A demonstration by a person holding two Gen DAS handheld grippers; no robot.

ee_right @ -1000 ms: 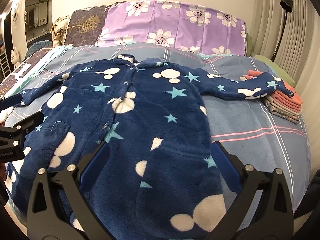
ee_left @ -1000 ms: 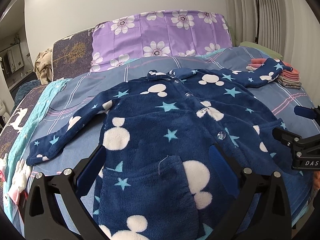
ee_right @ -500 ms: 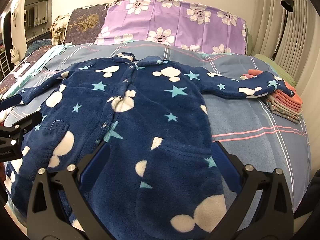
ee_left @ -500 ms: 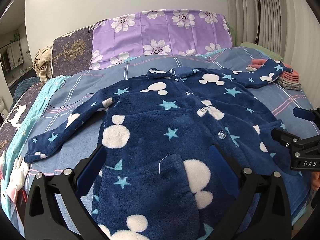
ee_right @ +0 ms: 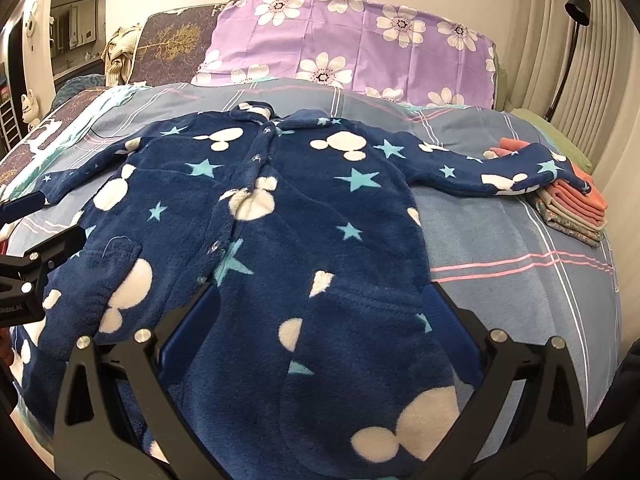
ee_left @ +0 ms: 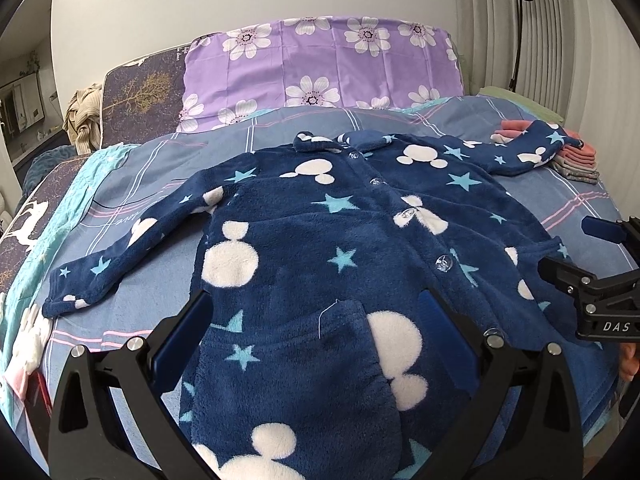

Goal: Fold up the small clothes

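1. Nearest in the left wrist view, the left gripper (ee_left: 316,320) hangs over the lower front of the jacket (ee_left: 328,248); its blue-padded fingers (ee_left: 182,330) stand wide apart with nothing between them but the fleece below. Whether they touch the fabric is hard to tell.
2. The right gripper (ee_right: 322,314) is likewise spread wide, poised over the jacket's (ee_right: 304,216) lower right half, holding nothing.
3. Each gripper shows at the edge of the other's view: the right one (ee_left: 580,256) at the jacket's right hem, the left one (ee_right: 36,232) near the left hem.
4. The jacket, navy fleece with white mouse-head shapes and pale blue stars, lies face up and buttoned on the bed (ee_left: 560,200), spread flat with a pocket (ee_left: 296,360) on the lower front.
5. Its left sleeve (ee_left: 132,240) stretches out to the side on the blue checked sheet.
6. Its right sleeve (ee_right: 492,168) reaches out so that the cuff rests on a stack (ee_right: 576,208) of folded pink and grey cloths.
7. Beyond the collar (ee_right: 256,114) a purple flowered pillow (ee_right: 352,44) leans at the head of the bed.
8. At far right a black lamp (ee_right: 576,12) stands before the pale curtain.
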